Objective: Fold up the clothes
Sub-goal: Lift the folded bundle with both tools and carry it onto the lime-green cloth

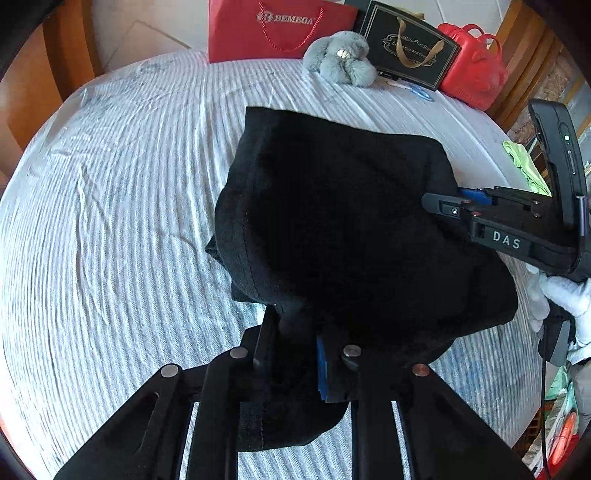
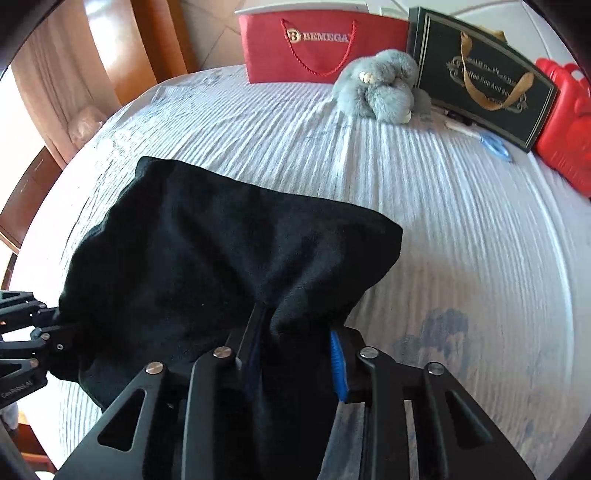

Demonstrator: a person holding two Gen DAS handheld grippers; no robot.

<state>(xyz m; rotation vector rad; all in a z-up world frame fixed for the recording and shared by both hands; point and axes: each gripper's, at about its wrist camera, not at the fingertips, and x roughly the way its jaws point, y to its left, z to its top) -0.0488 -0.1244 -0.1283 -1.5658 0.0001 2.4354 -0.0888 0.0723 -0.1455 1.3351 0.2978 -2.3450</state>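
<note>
I have the black garment [image 1: 332, 229] pinched in both tools: my left gripper [image 1: 295, 332] is clamped on its near edge, and my right gripper [image 2: 295, 325] is clamped on a bunched edge at 3 o'clock of the left view. The cloth sags between them, so I judge it soft, light and floppy; corners or hems seem the best holds. It hangs partly lifted over the ribbed white bedspread [image 1: 110, 184]. At 12 o'clock stand a red bag [image 1: 273, 29], a grey plush toy [image 1: 340, 59] and a black box [image 1: 406, 48].
</note>
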